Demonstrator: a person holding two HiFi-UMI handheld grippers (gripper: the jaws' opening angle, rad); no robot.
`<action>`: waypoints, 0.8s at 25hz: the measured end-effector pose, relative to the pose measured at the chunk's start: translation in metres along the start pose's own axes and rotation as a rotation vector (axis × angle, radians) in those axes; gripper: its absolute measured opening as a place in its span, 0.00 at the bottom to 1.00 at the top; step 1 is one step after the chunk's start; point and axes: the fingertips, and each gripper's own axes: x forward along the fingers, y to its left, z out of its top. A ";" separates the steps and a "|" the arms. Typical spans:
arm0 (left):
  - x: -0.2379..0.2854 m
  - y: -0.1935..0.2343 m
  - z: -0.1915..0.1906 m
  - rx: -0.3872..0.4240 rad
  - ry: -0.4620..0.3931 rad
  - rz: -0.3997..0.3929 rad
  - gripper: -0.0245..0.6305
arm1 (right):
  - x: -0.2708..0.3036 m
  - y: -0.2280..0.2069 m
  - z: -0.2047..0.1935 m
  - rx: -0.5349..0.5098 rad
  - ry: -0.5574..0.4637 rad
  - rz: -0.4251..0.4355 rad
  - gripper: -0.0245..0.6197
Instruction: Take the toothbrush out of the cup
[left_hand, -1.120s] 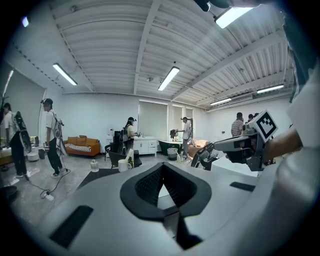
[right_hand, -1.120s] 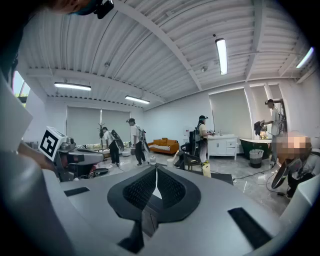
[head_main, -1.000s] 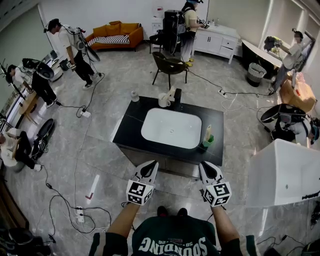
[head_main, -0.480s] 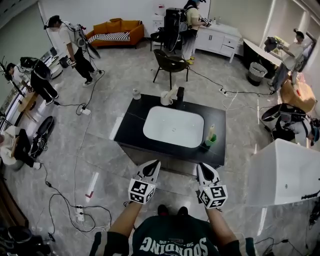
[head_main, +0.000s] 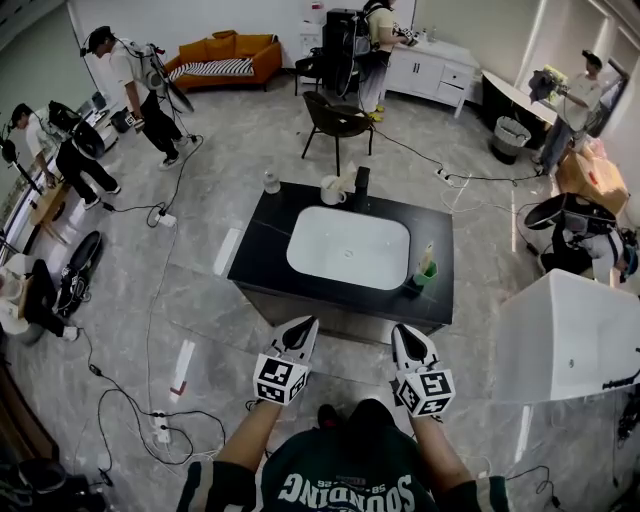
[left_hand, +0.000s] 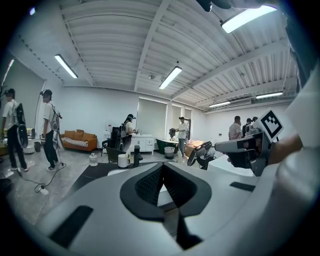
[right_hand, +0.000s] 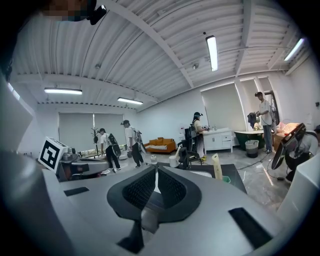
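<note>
Left gripper (head_main: 303, 326), white plastic with a black-and-white marker cube (head_main: 280, 380): jaws closed tip against tip, nothing between them. Right gripper (head_main: 404, 331), of the same make: jaws likewise closed and empty. Both held low and side by side in the head view, pointing toward 12 o'clock, just short of the near edge of the black rectangular worktop (head_main: 262, 255) and over the grey marble floor (head_main: 200, 300).

In the middle of the worktop, a white rounded rectangular basin (head_main: 350, 247). At about 4 o'clock from the basin, close to the right edge of the worktop, the small green plastic cup (head_main: 427, 273). Inside the cup, the cream-coloured toothbrush (head_main: 427, 256), standing nearly upright with a slight lean, its upper part well above the rim. Cup and toothbrush at roughly 1 o'clock from the right gripper, well apart from both pairs of jaws. In the right gripper view, visible to the right of the closed jaws and further back.

At 12 o'clock from the basin, on the far edge, a white ceramic mug (head_main: 331, 190) beside a black upright tap (head_main: 361, 183).

Around the worktop: a dark chair (head_main: 335, 120) at 12 o'clock, an orange sofa (head_main: 225, 48) at 11 o'clock by the wall, a white bathtub (head_main: 570, 345) at 3 o'clock, a standing person (head_main: 125, 75) at 10 o'clock.
</note>
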 end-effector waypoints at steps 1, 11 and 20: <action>0.002 0.002 -0.001 0.000 0.003 -0.002 0.05 | 0.001 0.001 -0.001 0.003 0.002 -0.001 0.11; 0.043 0.030 0.005 -0.004 -0.002 -0.035 0.05 | 0.031 -0.008 0.001 0.032 0.000 -0.016 0.11; 0.111 0.085 0.012 0.024 0.032 -0.055 0.05 | 0.128 -0.019 0.020 -0.009 0.019 0.025 0.11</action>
